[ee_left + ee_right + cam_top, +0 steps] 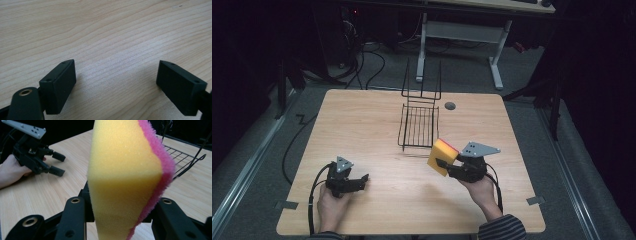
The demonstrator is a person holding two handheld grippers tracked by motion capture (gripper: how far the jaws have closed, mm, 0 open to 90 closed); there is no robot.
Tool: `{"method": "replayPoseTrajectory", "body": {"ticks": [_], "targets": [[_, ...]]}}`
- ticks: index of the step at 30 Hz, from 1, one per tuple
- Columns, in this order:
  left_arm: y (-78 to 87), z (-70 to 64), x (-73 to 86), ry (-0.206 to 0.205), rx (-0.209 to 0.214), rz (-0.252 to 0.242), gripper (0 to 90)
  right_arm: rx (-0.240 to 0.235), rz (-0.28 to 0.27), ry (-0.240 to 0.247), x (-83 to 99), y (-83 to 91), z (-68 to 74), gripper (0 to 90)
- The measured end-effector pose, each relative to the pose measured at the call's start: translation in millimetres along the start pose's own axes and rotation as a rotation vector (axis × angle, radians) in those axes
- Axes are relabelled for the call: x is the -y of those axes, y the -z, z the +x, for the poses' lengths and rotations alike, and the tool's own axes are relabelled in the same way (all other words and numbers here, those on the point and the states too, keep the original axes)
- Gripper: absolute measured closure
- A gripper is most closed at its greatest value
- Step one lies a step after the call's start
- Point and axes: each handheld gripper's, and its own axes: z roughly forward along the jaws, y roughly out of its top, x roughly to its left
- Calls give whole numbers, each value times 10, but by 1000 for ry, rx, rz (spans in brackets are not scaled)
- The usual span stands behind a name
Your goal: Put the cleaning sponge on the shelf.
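Nearest you, your left hand (331, 202) rested on the table (377, 130) at its near left, and the left tongs (357, 182) it held lay low over the wood with their jaws spread wide apart and nothing between them (the left gripper view showed bare grain in the gap). Those left tongs pointed to the right, toward the middle of the table.

A little farther in and to the right, your right hand (482, 192), striped sleeve behind it, held the right tongs (443, 164) lifted off the table. Those tongs were clamped on the sponge (442, 156), a yellow block with a pink scouring layer along one face. In the right gripper view the sponge (125, 180) stood up on its narrow end between the two jaws, its lower part pinched in by them, the pink face turned to the right of that view. It touched nothing but the tongs and hung above the wood, well apart from your left tongs.

Just beyond the sponge, toward the far middle of the table, the black wire rack (419, 125) stood on the wood, its flat grid lying down and its tall prongs rising at the far end. The sponge was near the rack's near right corner, not touching it.

Farther right of the rack, a small grey cable hole (450, 106) sat in the table.
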Motion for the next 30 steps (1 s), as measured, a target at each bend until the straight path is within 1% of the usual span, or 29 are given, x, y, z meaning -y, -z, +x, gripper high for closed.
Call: {"method": "replayPoseTrajectory", "body": {"ticks": [11,12,13,14,15,16,18,19,22,24,29,30], "targets": [[0,0,0,0,0,0,167,4,-9,6,-231,-46,-44,606],[0,0,0,0,0,0,167,2,-7,1,-256,-53,-47,607],[0,0,0,0,0,0,167,2,-7,1,-256,-53,-47,607],[0,0,0,0,0,0,167,1,-9,6,-306,-70,-52,606],[0,0,0,0,0,0,167,1,-9,6,-306,-70,-52,606],[0,0,0,0,0,0,167,2,-9,13,-359,-83,-53,606],[0,0,0,0,0,0,167,3,-9,17,-386,-91,-53,606],[0,0,0,0,0,0,167,3,-12,23,-438,-110,-53,606],[0,1,0,-1,0,0,167,2,-14,27,-486,-131,-55,606],[0,0,0,0,0,0,167,-2,-10,27,-544,-176,-63,606],[0,1,0,0,0,0,167,6,-4,39,-605,-259,-74,606],[0,0,0,0,0,0,167,17,5,44,-633,-306,-83,607]]}}
